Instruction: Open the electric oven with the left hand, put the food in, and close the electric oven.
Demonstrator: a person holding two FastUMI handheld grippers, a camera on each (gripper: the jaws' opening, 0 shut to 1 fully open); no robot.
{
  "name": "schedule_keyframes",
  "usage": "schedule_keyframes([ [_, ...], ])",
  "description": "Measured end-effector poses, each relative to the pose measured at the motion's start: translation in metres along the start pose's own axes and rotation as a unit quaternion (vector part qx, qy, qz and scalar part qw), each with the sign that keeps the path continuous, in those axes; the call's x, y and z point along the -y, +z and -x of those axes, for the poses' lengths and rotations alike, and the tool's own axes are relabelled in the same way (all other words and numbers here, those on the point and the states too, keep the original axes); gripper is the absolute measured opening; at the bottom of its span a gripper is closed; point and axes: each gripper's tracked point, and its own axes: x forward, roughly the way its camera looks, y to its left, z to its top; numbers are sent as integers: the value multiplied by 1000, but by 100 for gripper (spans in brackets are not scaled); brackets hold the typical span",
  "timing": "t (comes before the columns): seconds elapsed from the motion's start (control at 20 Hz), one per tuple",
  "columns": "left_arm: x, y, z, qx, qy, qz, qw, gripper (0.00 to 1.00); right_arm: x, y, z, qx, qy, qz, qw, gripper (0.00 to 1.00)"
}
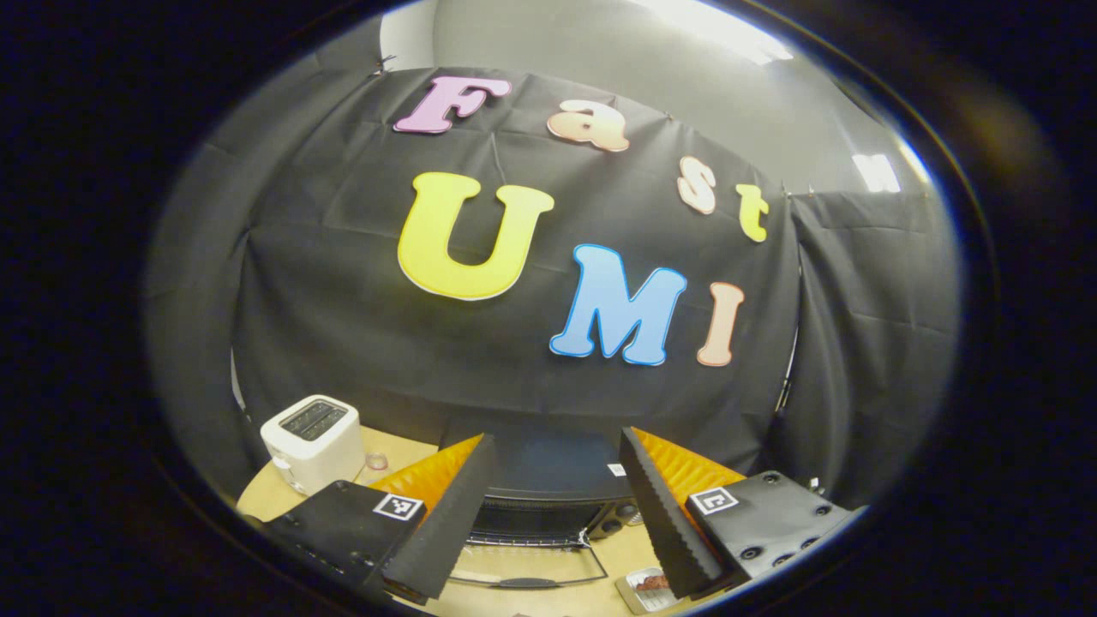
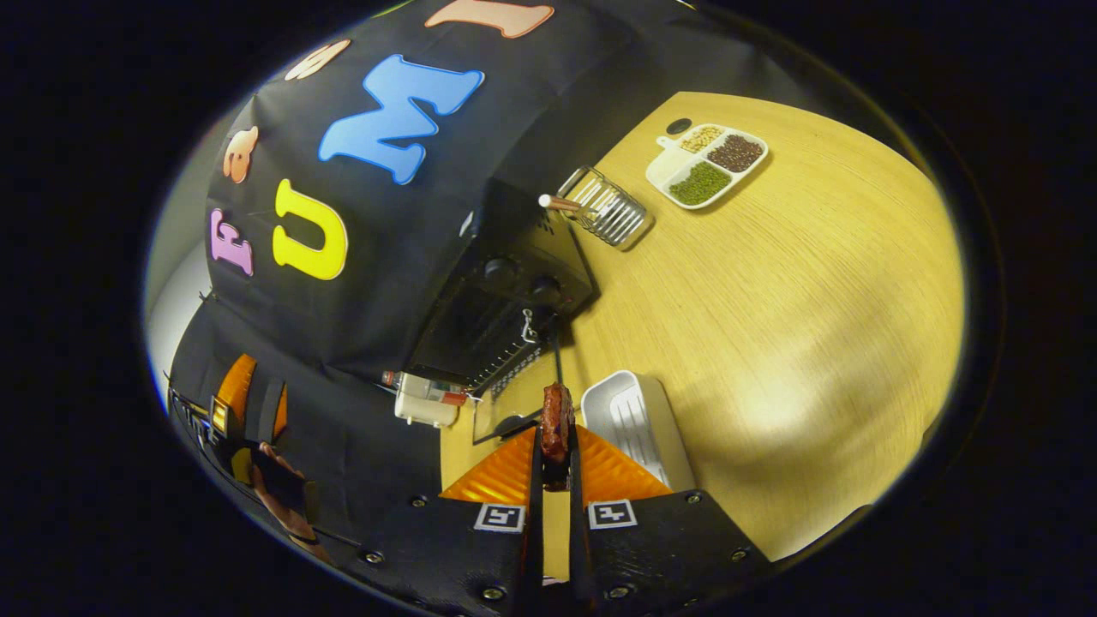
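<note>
Your left gripper (image 1: pixel 555 497) is held above the table with its fingers spread wide and nothing between them. Through the gap, in the left gripper view, you see the electric oven (image 1: pixel 548 484) against the far wall, its door (image 1: pixel 527 566) folded down flat onto the wooden table (image 1: pixel 257 497). A white toaster (image 1: pixel 313 441) stands to the left of the oven, near the wall. A small white tray (image 1: pixel 647 590) lies on the table at the near right, partly hidden by your right-hand finger.

Your right gripper (image 2: pixel 555 454) is closed narrowly on a piece of reddish-brown food (image 2: pixel 557 420), which stands upright between both fingers. In the right gripper view the oven (image 2: pixel 506 300) lies ahead of the food with its door (image 2: pixel 501 411) open and the cavity exposed. A white ribbed tray (image 2: pixel 638 428) sits on the table (image 2: pixel 814 326) just beside the fingers. Farther off stand a wire holder (image 2: pixel 604 210) next to the oven and a divided white dish (image 2: pixel 707 163) with three fillings. At the lower left edge of this view you also see your other gripper (image 2: pixel 244 411) and the hand (image 2: pixel 283 501) holding it.
</note>
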Motion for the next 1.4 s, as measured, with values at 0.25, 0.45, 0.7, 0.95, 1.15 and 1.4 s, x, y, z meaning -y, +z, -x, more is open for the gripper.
schedule_keyframes([
  [0.25,1,7,8,12,-22,-44,999,96,-55,12,-13,15,60,-29,998,13],
  [0.45,7,15,19,17,-37,-55,998,98,-86,20,-40,15,88,-38,995,13],
  [0.7,-7,29,37,38,-14,-91,995,100,-114,21,-85,19,109,-37,993,12],
  [0.95,-30,45,57,54,28,-88,994,100,-123,19,-150,19,103,-53,993,13],
  [1.15,-51,39,71,50,62,-90,993,97,-126,21,-197,35,95,-68,993,13],
  [1.4,-79,27,82,24,86,-96,991,97,-111,27,-245,65,62,-100,991,13],
])
